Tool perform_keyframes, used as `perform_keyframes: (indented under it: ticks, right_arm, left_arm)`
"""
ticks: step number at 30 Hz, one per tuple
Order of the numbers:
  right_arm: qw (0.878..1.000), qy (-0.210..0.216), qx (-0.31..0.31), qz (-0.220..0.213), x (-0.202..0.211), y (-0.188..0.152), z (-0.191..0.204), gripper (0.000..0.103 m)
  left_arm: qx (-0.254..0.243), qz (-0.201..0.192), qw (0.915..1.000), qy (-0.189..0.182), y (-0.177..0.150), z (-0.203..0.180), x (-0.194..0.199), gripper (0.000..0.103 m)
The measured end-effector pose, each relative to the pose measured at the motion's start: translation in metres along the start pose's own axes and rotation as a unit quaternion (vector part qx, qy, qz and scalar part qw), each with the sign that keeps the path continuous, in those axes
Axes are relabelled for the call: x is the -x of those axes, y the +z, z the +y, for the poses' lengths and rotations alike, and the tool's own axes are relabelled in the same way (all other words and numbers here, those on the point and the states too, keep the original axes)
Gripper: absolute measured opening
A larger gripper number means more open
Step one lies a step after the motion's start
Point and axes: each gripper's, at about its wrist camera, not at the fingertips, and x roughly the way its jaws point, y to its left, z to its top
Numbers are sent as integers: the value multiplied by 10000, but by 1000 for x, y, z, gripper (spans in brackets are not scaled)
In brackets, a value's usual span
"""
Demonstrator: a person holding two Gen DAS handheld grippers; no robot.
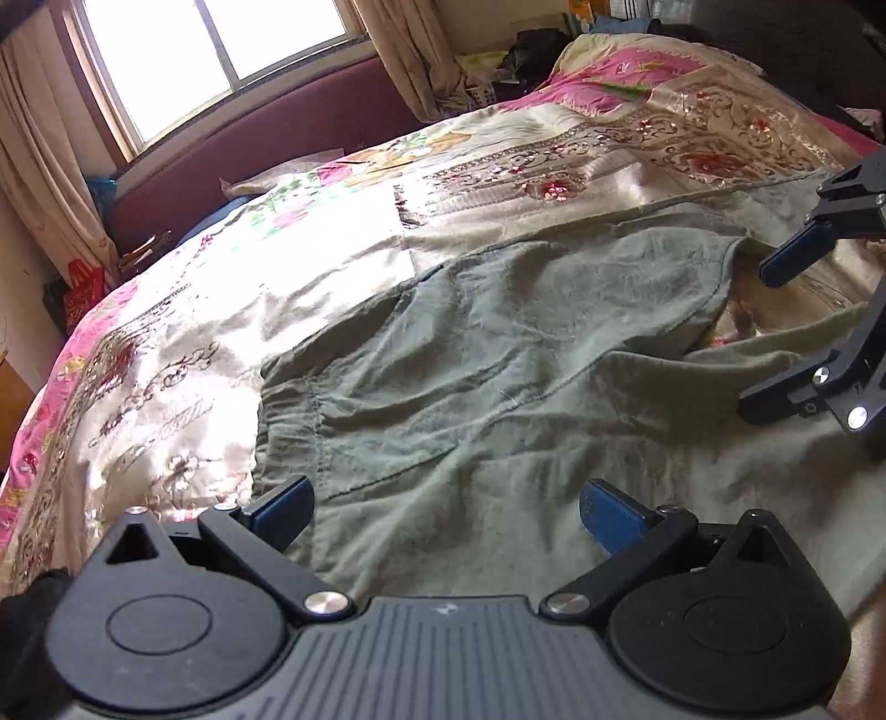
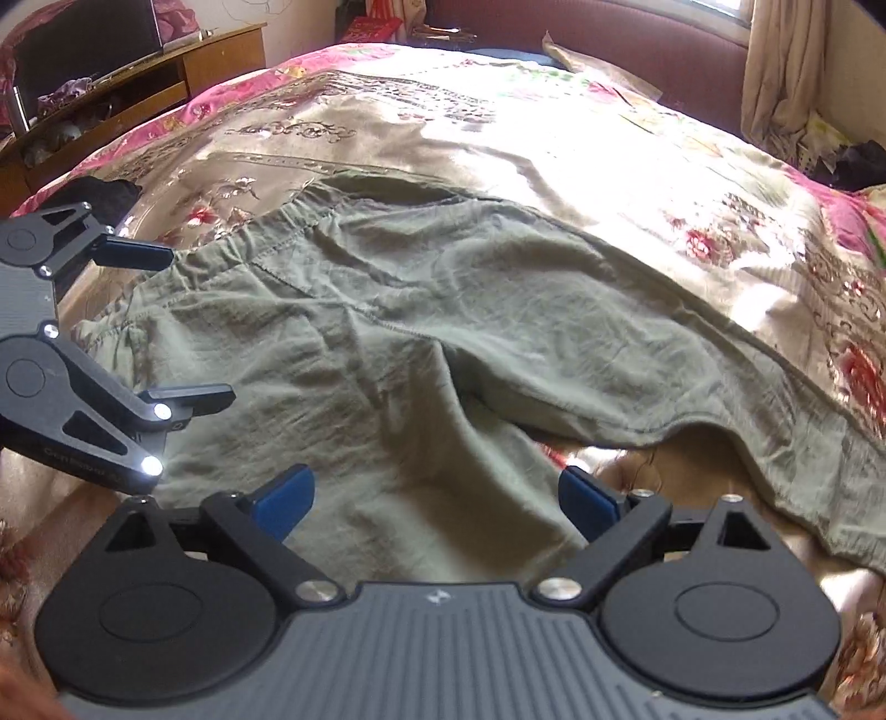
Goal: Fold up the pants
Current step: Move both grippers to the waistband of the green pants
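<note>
Left wrist view: left gripper [image 1: 446, 512] fingers apart over green pants [image 1: 498, 354] on bed [image 1: 166, 343]; right gripper [image 2: 434, 501] fingers apart too.

I am working in a home bedroom. A bed fills the view, covered by a satin floral bedspread [image 1: 609, 149] in gold and pink. At 11 o'clock in the left wrist view, a window [image 1: 216, 50] admits daylight between beige curtains [image 1: 50, 188], above a maroon padded headboard [image 1: 266, 149]. At 10 o'clock in the right wrist view stands a wooden cabinet [image 2: 166, 66] holding household clutter. Clothes and bags are heaped at 1 o'clock beside the bed.
</note>
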Motion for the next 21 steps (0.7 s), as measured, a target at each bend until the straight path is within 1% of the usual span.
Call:
perform_keyframes:
  ticks: [1,3,5,7,10,12,13,17,18,20,21]
  right_arm:
    - [9999,-72,94,-12,-7,11,-4,93]
    - [9994,-231,269,-1,-26,39,-17,87]
    - [9990,-311,312,63,-45,65,-30,83]
    - [9990,-277,346,95,-62,86,-41,82]
    - [9974,-258,643,177,-95,117,-60,81]
    - [9961,-228,795,305,-118,133,-71,77]
    - [9957,-206,825,354,-127,138,-76,76]
    - [9944,-133,930,480,-162,157,-91,76]
    - [9939,-76,963,534,-169,159,-93,76]
    - [9922,99,1052,666,-184,161,-97,76]
    - [9913,179,1079,739,-189,162,-99,76]
  left_arm:
    - [-123,-48,9999,63,7,9,-9,103]
    - [-304,-55,9994,149,21,25,-27,103]
    - [-389,-35,9992,77,37,47,-50,103]
    - [-375,28,9993,-20,49,66,-73,103]
    - [-294,152,9993,-147,64,90,-108,103]
    - [-208,266,9989,-333,71,103,-132,103]
    - [-184,325,9984,-418,73,109,-144,103]
    - [-328,441,9971,-525,82,118,-181,100]
    - [-319,464,9966,-604,83,120,-188,98]
    - [-255,547,9946,-849,87,125,-201,96]
    - [-268,576,9938,-916,87,126,-207,96]
